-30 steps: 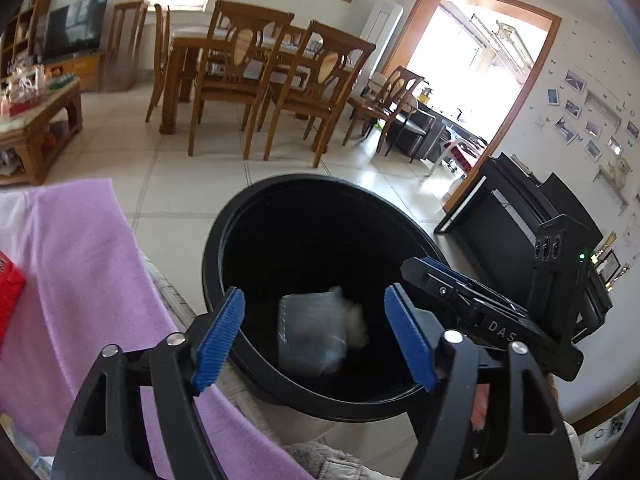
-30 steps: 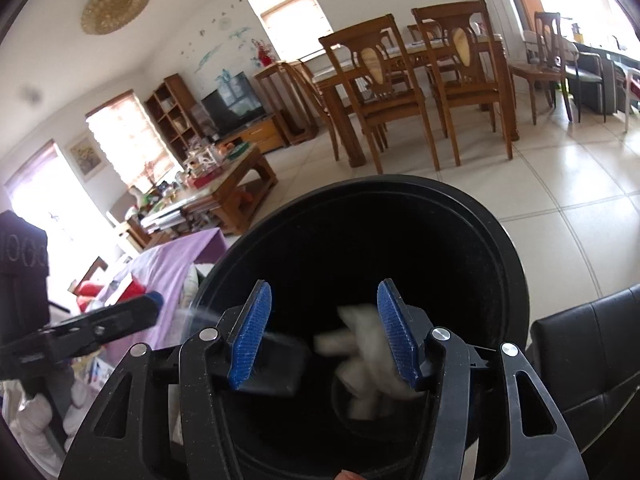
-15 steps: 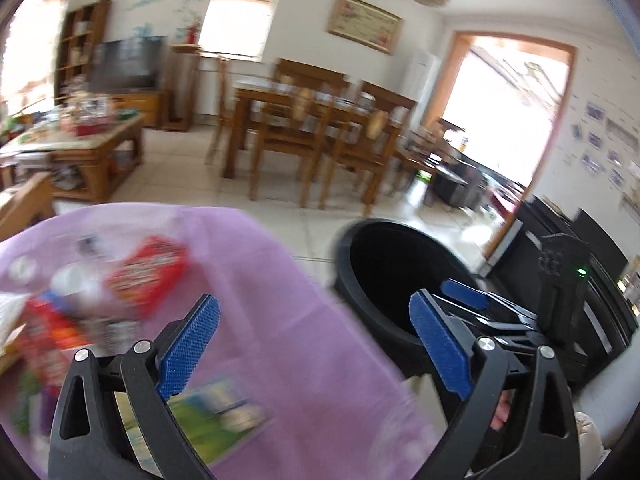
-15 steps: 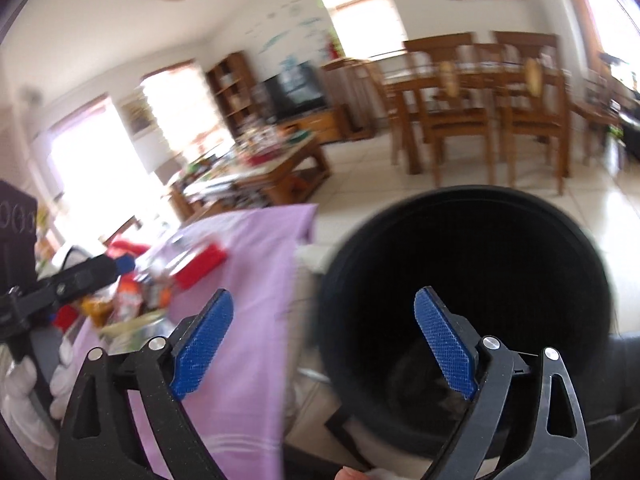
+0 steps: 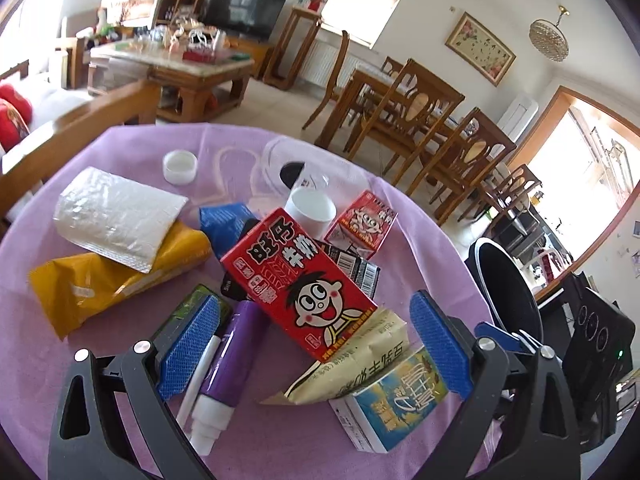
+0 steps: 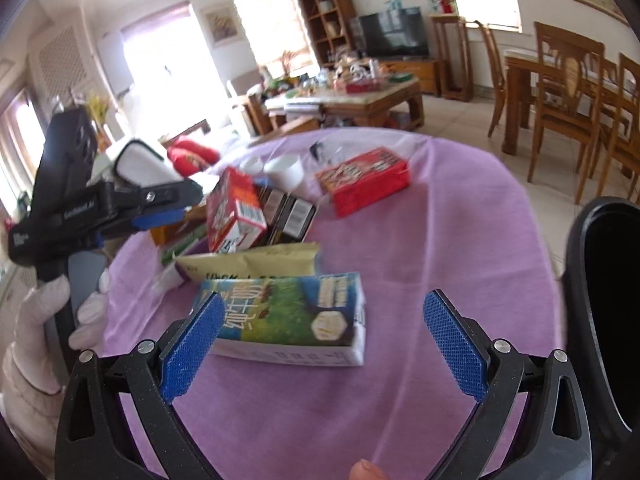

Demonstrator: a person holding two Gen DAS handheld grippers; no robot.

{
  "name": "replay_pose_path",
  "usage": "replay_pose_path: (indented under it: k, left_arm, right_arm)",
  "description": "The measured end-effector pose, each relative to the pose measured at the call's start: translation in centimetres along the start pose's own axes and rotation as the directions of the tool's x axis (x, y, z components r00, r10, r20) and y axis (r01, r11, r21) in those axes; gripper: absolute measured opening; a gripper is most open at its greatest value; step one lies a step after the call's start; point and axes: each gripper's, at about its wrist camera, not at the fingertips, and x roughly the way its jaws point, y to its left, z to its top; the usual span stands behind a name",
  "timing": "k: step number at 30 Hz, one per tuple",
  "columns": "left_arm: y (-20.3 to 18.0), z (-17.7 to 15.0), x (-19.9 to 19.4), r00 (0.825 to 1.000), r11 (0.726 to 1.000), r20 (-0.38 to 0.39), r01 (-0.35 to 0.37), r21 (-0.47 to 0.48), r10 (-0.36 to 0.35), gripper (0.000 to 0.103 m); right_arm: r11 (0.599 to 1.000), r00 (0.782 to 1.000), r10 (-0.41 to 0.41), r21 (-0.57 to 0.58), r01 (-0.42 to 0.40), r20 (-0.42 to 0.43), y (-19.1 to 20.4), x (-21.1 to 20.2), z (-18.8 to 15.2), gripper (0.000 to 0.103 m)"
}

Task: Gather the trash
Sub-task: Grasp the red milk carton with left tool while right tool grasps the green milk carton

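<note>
A pile of trash lies on a purple-clothed table point(image 5: 416, 224). My left gripper point(image 5: 312, 344) is open and empty above a big red carton point(image 5: 296, 284), a purple tube point(image 5: 228, 360) and a cream packet point(image 5: 352, 364). My right gripper point(image 6: 324, 344) is open and empty just above a blue-green milk carton point(image 6: 288, 316), also in the left wrist view point(image 5: 396, 400). The black trash bin point(image 5: 508, 288) stands off the table's right edge, also in the right wrist view point(image 6: 604, 280).
Also on the table: a yellow bag point(image 5: 108, 276), a silver bubble mailer point(image 5: 116, 216), a small red carton point(image 5: 360, 220), a white cup point(image 5: 310, 208), a white lid point(image 5: 180, 166). Dining chairs point(image 5: 420, 120) and a coffee table point(image 5: 180, 68) stand beyond.
Both grippers have swung left from over the bin to over the table's trash pile. The items that dropped into the bin are out of sight. Both jaws stand wider open.
</note>
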Motion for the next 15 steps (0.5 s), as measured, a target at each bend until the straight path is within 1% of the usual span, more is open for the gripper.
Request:
replay_pose_path:
  k: [2, 3, 4, 5, 6, 7, 8, 11, 12, 13, 15]
  left_arm:
    - [0.6, -0.8, 0.6, 1.0, 1.0, -0.015, -0.009, -0.006, 0.009, 0.094]
    - [0.6, -0.9, 0.9, 1.0, 1.0, -0.023, -0.015, -0.01, 0.015, 0.094]
    - [0.7, -0.7, 1.5, 0.999, 1.0, -0.032, -0.019, -0.019, 0.019, 0.094]
    - [0.9, -0.7, 1.6, 0.999, 0.999, -0.034, -0.021, -0.026, 0.02, 0.091]
    - [1.1, -0.7, 1.8, 0.999, 0.999, -0.037, -0.017, -0.034, 0.016, 0.086]
    - [1.2, -0.9, 2.1, 0.999, 0.999, -0.046, -0.01, -0.041, 0.008, 0.073]
    - [1.6, -1.0, 2.3, 0.998, 0.999, -0.057, 0.001, -0.054, -0.005, 0.07]
    - [2.1, -1.3, 2.2, 0.999, 0.999, -0.048, -0.003, -0.053, 0.0, 0.065]
    - [2.3, -1.3, 2.0, 0.999, 0.999, -0.044, 0.005, -0.054, -0.007, 0.063]
    - [2.4, -1.4, 1.8, 0.999, 0.998, -0.036, 0.014, -0.053, -0.016, 0.055]
    - [2.7, -1.4, 1.5, 0.999, 0.999, -0.032, 0.009, -0.049, -0.01, 0.053]
  right_arm:
    - [1.0, 1.0, -0.011, -0.015, 0.01, -0.027, -0.3, 0.8, -0.1, 0.098]
    - [1.0, 0.999, -0.004, -0.015, 0.003, -0.046, -0.3, 1.1, -0.1, 0.098]
    - [1.0, 0.998, 0.013, -0.013, -0.014, -0.059, -0.3, 1.4, -0.2, 0.098]
    - [0.999, 0.997, 0.041, -0.013, -0.042, -0.072, -0.2, 1.5, -0.4, 0.098]
    - [0.998, 0.995, 0.065, -0.017, -0.067, -0.08, 0.0, 1.6, -0.8, 0.098]
    - [0.995, 0.992, 0.091, -0.025, -0.094, -0.091, 0.3, 1.6, -1.0, 0.098]
    - [0.993, 0.989, 0.108, -0.032, -0.112, -0.099, 0.5, 1.7, -1.3, 0.098]
    - [0.983, 0.981, 0.146, -0.094, -0.159, -0.129, 2.0, 1.3, -2.1, 0.098]
    - [0.978, 0.982, 0.133, -0.143, -0.152, -0.132, 2.6, 1.0, -2.2, 0.098]
    - [0.974, 0.986, 0.112, -0.181, -0.134, -0.126, 2.9, 0.8, -2.3, 0.098]
    - [0.96, 0.997, 0.04, -0.273, -0.058, -0.072, 3.3, 0.1, -2.1, 0.098]
